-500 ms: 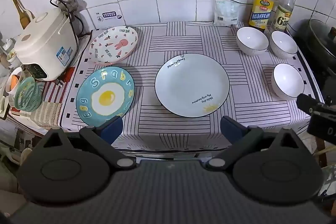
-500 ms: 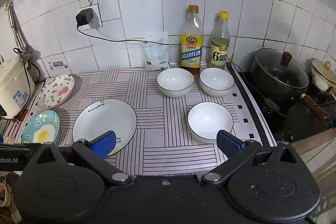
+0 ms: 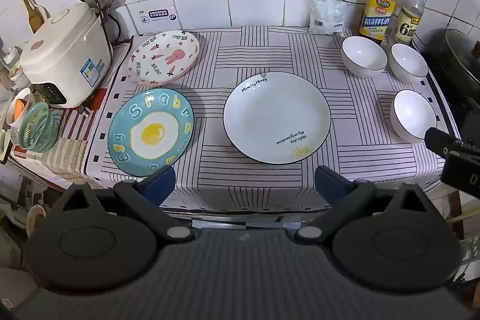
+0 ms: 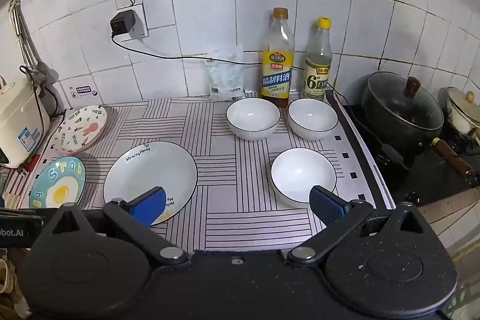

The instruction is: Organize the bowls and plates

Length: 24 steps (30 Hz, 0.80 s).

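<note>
My left gripper hangs with jaws spread wide and empty over the tabletop's near edge; just beyond lie the white plate and, leftward, the egg plate, bare cloth between them. My right gripper is likewise released and empty, the nearest white bowl by its right finger. Only this view shows the lidded black pot past the tabletop's right edge.
</note>
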### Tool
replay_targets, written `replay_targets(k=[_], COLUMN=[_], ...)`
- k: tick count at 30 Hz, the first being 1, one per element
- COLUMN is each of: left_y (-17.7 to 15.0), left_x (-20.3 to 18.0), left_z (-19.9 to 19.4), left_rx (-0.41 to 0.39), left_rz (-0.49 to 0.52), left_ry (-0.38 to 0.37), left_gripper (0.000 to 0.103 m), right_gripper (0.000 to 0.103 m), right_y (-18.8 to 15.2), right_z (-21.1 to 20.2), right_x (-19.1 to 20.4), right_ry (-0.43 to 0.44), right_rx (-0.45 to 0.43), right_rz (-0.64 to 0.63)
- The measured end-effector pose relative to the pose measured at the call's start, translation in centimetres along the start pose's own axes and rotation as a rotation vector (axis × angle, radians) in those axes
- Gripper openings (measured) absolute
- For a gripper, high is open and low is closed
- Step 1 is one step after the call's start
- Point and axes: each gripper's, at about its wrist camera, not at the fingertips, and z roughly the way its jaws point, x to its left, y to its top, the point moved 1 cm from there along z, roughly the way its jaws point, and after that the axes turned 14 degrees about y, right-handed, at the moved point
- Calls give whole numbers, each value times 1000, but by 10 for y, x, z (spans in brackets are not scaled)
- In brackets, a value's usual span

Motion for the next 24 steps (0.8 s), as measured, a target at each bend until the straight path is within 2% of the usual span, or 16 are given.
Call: replay_targets(k=[24], left_y=[3], left_x=[-3], left_z=[8], left_rx=[15], left_rz=[13], left_ry=[-11], left_gripper=[101], right_gripper=[103], right_y=[2], right_z=[5], right_x=[-6], right_ry=[-5], right_rx=[16], right_rz=[46])
